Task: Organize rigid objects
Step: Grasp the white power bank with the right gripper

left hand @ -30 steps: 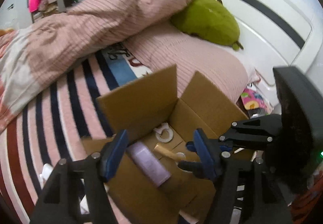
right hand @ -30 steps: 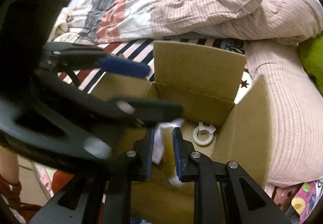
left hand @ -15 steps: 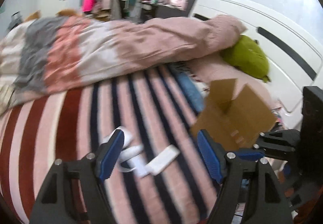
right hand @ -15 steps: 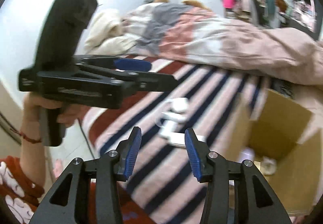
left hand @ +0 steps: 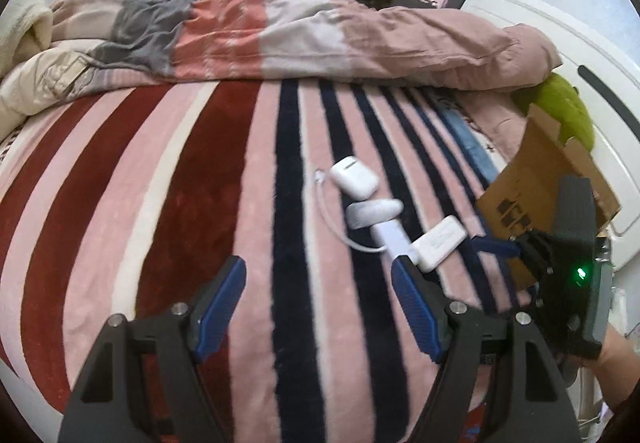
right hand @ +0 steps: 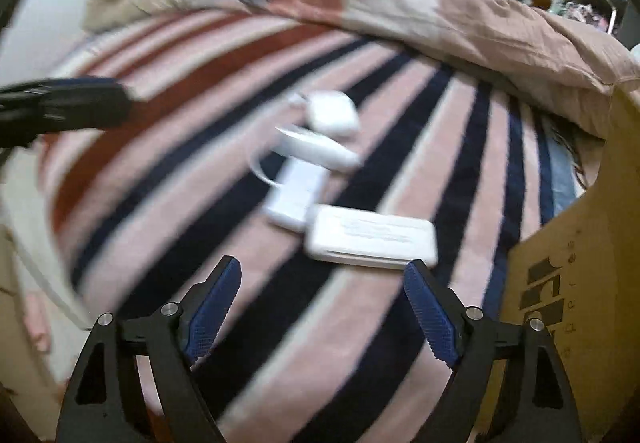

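Note:
Several white rigid items lie in a cluster on the striped blanket: an earbud case (left hand: 355, 178) (right hand: 333, 112), an oval white piece (left hand: 374, 212) (right hand: 318, 148), a flat white box with a thin cable (left hand: 394, 239) (right hand: 297, 192) and a white rectangular case (left hand: 440, 242) (right hand: 372, 237). The cardboard box (left hand: 548, 179) (right hand: 576, 307) stands to their right. My left gripper (left hand: 320, 303) is open and empty, just short of the cluster. My right gripper (right hand: 322, 307) is open and empty, just short of the rectangular case; it also shows in the left wrist view (left hand: 568, 267).
A pink and grey duvet (left hand: 280, 23) is bunched along the far side of the bed. A green plush (left hand: 564, 111) lies behind the box by the white headboard (left hand: 560, 43). The left gripper's arm (right hand: 60, 111) reaches in at the left of the right wrist view.
Both grippers have swung away from the box to the white items on the blanket. My right gripper let go of the white item over the box and opened wide.

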A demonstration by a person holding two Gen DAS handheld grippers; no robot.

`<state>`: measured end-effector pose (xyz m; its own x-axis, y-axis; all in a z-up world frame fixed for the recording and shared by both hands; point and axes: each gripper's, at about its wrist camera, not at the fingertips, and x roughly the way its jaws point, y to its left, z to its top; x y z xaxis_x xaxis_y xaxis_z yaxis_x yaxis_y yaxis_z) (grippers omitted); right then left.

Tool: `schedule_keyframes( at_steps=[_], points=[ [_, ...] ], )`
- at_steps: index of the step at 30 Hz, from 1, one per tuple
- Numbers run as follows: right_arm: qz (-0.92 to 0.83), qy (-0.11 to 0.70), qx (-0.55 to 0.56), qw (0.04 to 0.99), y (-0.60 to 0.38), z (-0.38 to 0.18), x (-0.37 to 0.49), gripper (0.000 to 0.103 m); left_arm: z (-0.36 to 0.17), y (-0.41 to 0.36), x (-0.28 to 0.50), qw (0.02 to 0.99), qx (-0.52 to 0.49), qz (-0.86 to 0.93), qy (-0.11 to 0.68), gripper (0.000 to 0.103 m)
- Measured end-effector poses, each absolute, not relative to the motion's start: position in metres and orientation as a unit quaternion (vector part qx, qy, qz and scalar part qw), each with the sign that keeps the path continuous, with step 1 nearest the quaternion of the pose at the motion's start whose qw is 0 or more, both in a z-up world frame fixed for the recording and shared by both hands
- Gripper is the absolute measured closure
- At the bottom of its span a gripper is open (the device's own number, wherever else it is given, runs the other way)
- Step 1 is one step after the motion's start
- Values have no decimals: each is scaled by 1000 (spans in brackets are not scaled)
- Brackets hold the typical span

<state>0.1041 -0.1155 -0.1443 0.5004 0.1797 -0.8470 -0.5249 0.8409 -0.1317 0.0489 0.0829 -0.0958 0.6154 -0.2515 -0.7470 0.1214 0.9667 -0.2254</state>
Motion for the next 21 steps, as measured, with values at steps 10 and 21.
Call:
schedule_keyframes(
  at_steps=[10,21],
  points=[
    [182,466,-165,850,-125,-166,141,7,-109,85,56,892,-89,-104,432,31],
    [211,467,-129,849,-136,-163,131,18,-100,72,60,893,-73,-110,431,31]
  ],
)
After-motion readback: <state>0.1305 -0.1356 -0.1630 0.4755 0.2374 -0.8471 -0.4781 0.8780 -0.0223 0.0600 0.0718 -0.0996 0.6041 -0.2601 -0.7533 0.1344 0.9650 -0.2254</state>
